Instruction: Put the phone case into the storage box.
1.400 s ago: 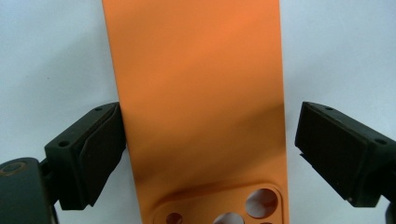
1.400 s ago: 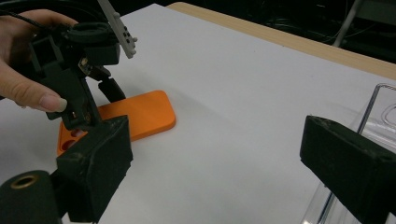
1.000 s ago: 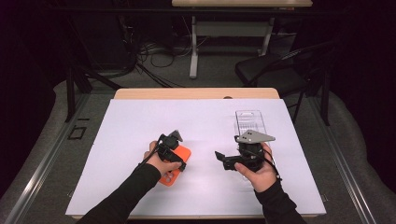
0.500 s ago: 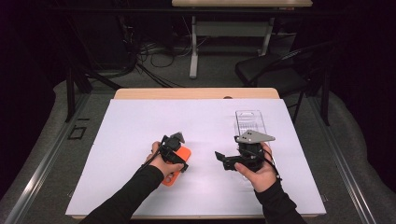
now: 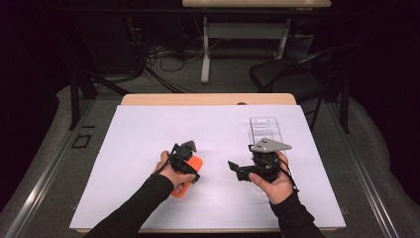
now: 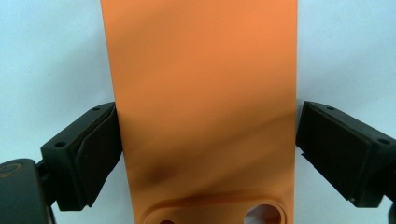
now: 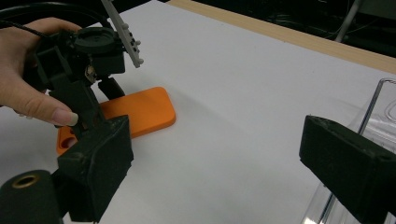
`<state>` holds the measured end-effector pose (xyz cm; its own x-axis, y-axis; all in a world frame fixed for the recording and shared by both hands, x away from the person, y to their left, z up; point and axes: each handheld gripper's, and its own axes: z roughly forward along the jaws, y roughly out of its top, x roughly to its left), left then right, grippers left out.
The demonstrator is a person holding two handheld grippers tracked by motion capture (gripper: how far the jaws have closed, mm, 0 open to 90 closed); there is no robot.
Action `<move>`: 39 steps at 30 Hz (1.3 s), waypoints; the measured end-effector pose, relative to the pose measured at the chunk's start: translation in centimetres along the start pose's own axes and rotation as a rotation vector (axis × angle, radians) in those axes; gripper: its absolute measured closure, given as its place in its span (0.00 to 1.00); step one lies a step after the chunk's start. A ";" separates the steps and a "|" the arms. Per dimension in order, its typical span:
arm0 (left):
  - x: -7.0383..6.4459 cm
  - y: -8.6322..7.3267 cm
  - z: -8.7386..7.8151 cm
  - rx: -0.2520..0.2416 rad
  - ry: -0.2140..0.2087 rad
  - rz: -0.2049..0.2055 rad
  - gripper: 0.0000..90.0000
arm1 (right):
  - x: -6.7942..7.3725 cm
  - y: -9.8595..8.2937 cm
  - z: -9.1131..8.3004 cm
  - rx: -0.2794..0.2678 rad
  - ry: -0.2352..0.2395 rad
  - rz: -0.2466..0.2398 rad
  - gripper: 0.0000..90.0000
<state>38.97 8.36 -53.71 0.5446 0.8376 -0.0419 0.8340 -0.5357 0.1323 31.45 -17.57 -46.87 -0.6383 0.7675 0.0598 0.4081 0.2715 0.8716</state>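
Observation:
An orange phone case lies flat on the white table cover, near the front and left of centre. My left gripper points down over it, open, one jaw at each long edge. In the left gripper view the case spans the whole gap of the left gripper; the left jaw touches its edge and the right jaw stands just beside it. My right gripper hovers to the right, open and empty, aimed left at the case and the left gripper. In its own view, the right gripper holds nothing.
A clear plastic tray lies on the table under and beyond the right hand, its rim beside the right jaw. The white cover ends at a wooden table edge at the back. A dark chair stands beyond.
The left gripper has shifted slightly to the right over the orange case. The right gripper has stayed where it was.

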 end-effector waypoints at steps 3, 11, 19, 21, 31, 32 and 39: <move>0.0 0.0 0.0 0.000 0.000 0.001 0.10 | 0.0 0.0 0.0 0.000 -0.001 0.001 0.10; 0.3 0.0 -0.3 -0.001 -0.001 -0.008 0.16 | -0.1 0.0 0.0 0.001 -0.001 0.002 0.10; 0.3 0.0 -0.3 -0.002 0.002 -0.012 0.16 | -0.1 0.0 0.0 0.002 0.000 0.003 0.11; 0.3 0.0 -0.3 -0.002 0.001 -0.013 0.16 | -0.2 0.0 0.0 0.002 0.000 0.003 0.11; 0.4 0.1 -0.4 0.004 -0.008 -0.017 0.17 | -0.2 0.0 0.0 0.000 0.002 0.007 0.11; 0.5 0.1 -0.4 0.006 -0.010 -0.015 0.17 | -0.2 0.0 0.0 -0.001 0.002 0.005 0.11; 0.6 0.2 -0.5 0.009 -0.022 -0.009 0.17 | -0.2 0.0 0.0 -0.003 -0.001 0.005 0.11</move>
<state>39.39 8.85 -53.26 0.5392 0.8397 -0.0651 0.8394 -0.5295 0.1226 31.55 -17.76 -46.87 -0.6358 0.7692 0.0637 0.4092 0.2660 0.8728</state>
